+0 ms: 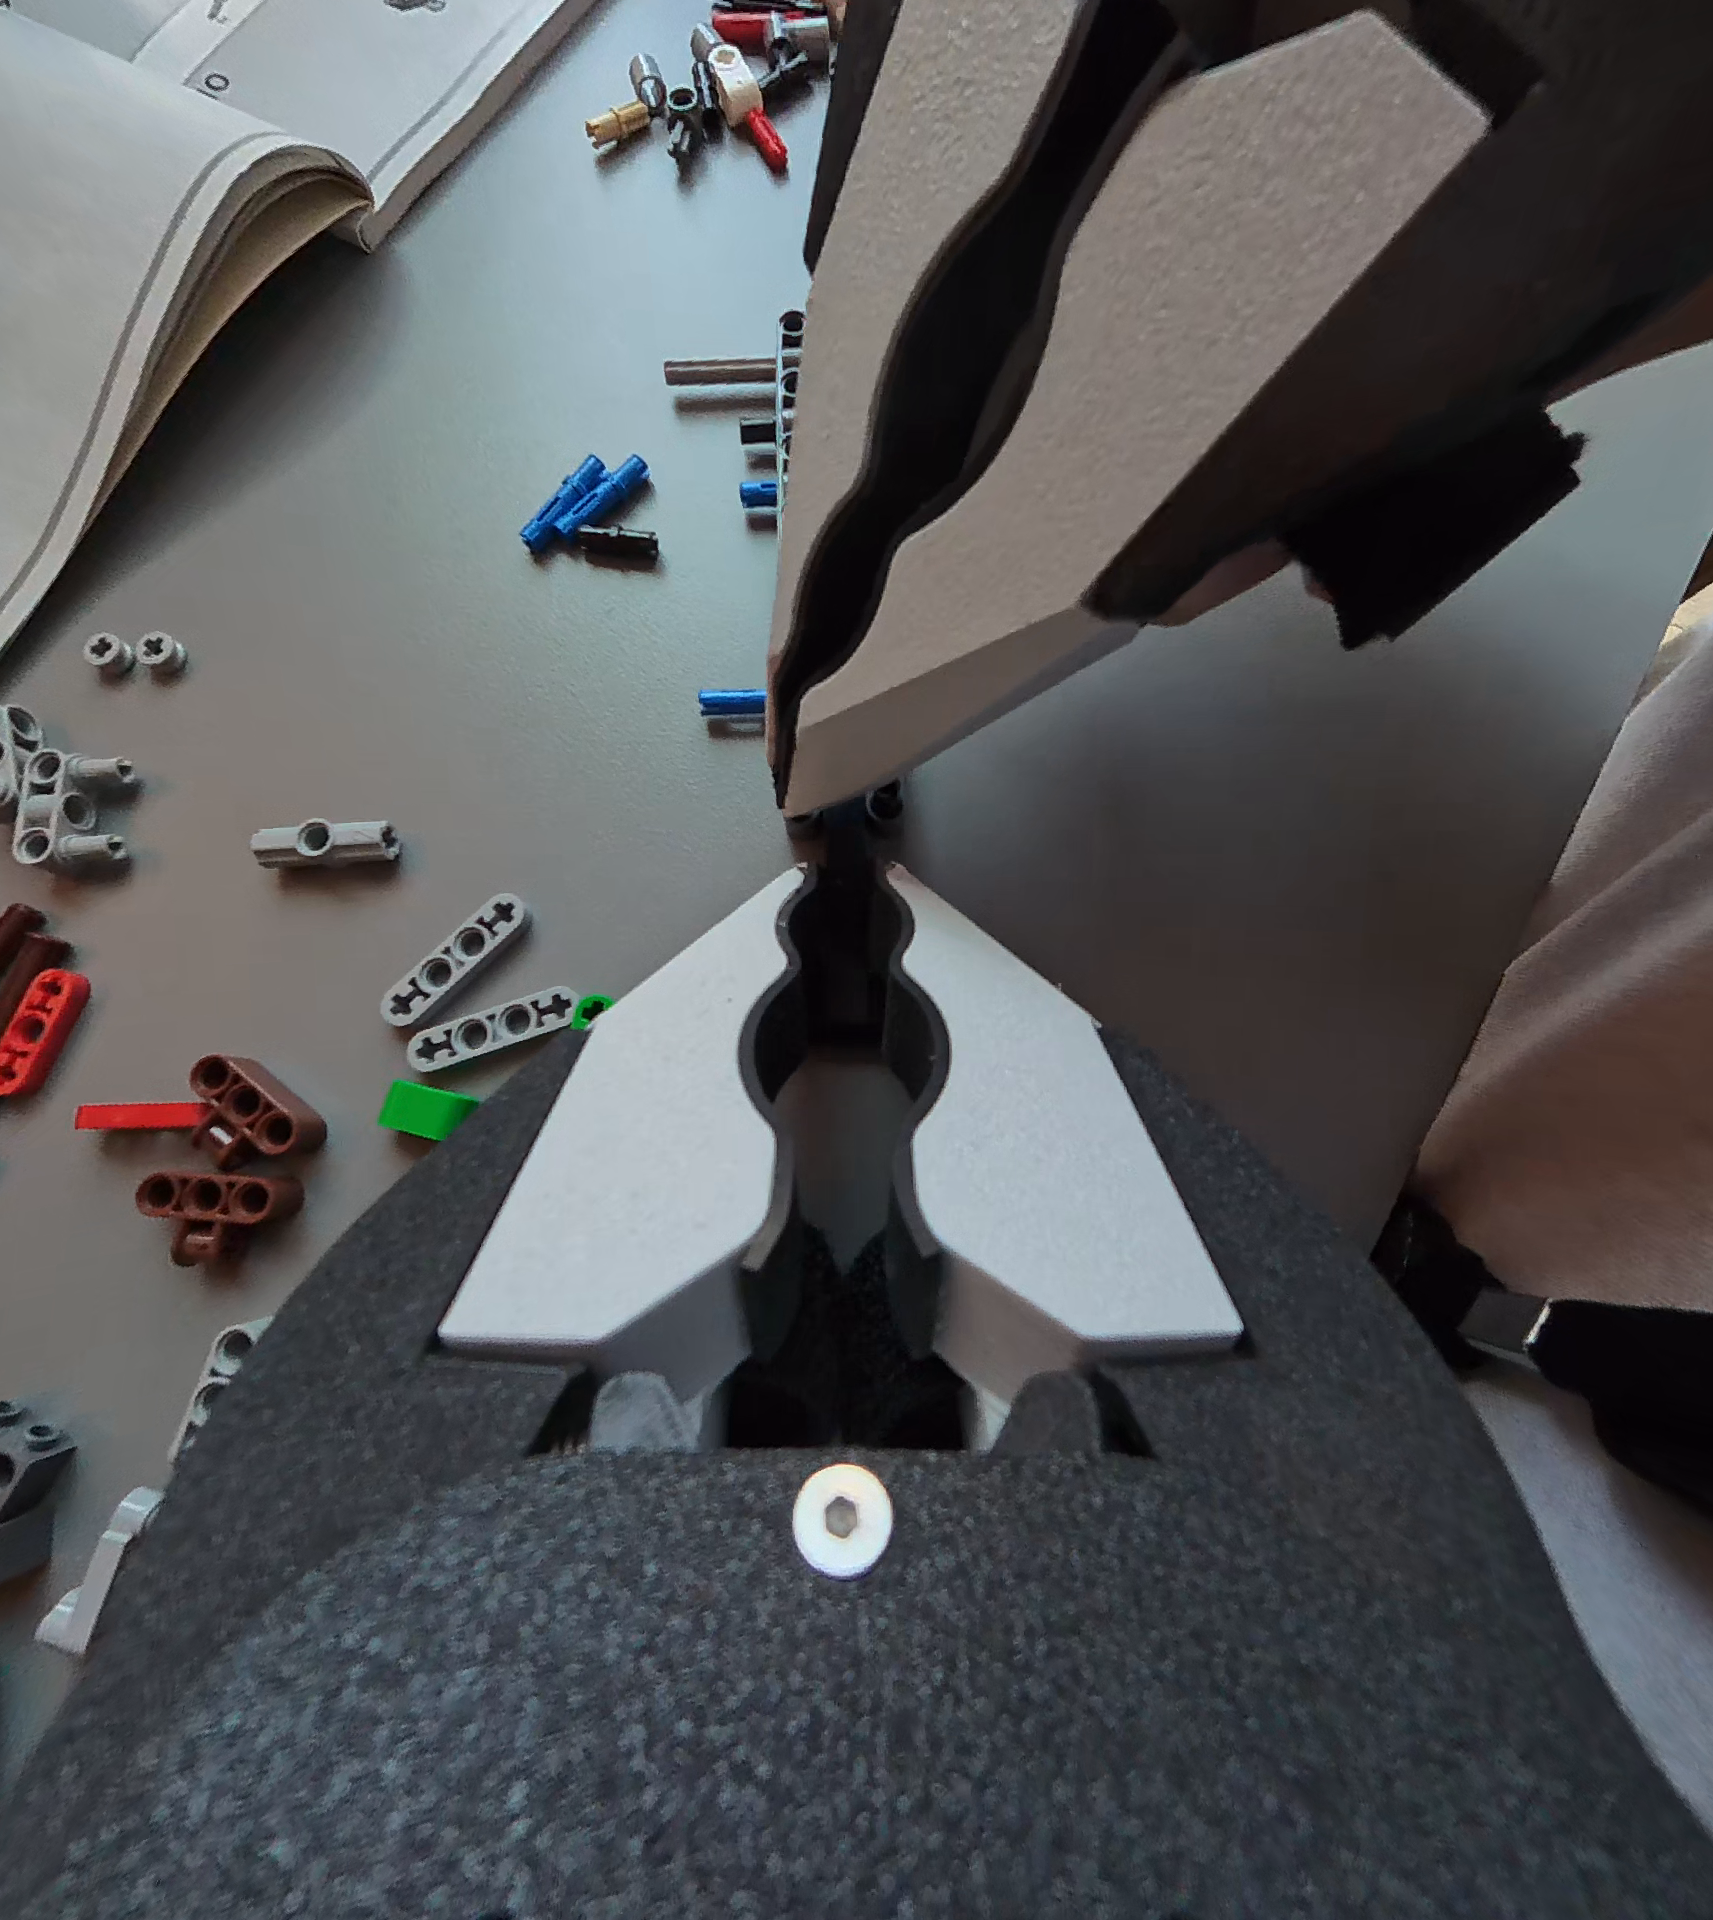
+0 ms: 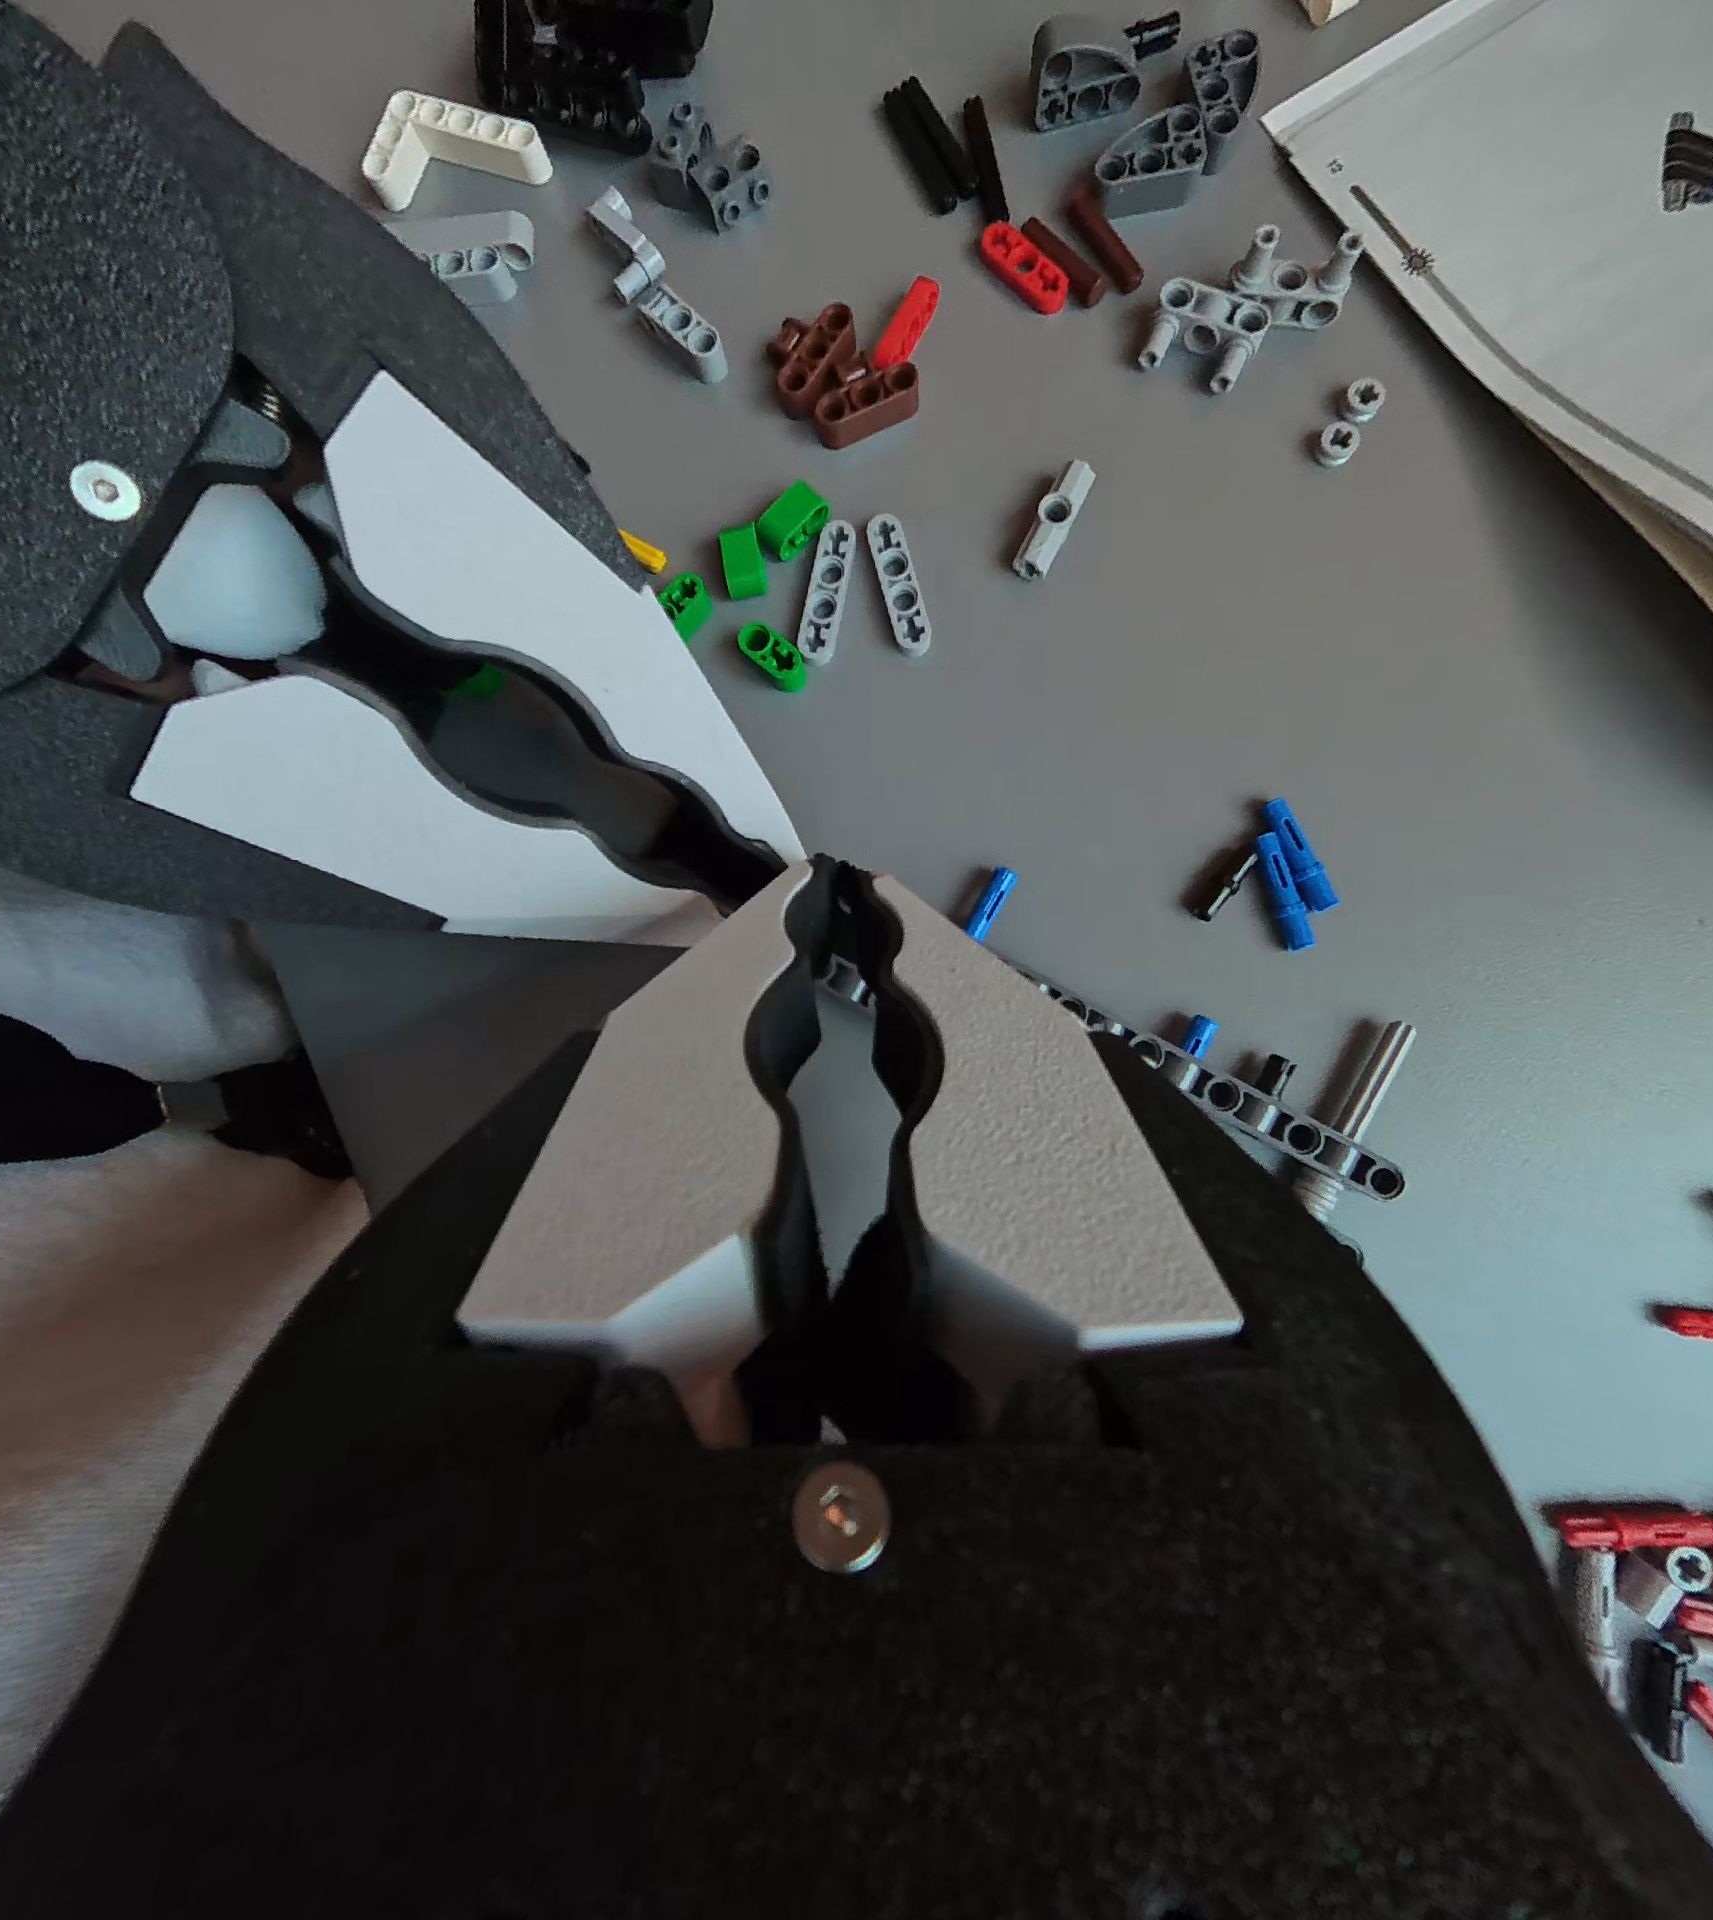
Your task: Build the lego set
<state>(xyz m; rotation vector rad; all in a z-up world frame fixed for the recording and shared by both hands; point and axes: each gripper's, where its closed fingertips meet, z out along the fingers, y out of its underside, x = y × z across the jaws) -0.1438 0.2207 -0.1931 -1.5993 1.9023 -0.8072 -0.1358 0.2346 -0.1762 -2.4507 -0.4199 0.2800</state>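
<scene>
Above the grey table, we hold both grippers tip to tip over its near edge. Our left gripper has its fingers pressed on a small black piece, and our right gripper pinches something small and dark at its tips; we cannot tell whether it is the same piece. We judge the two are meeting to join or pass it. Beyond the tips lie blue pins, a long grey beam, green pieces and the open instruction book.
</scene>
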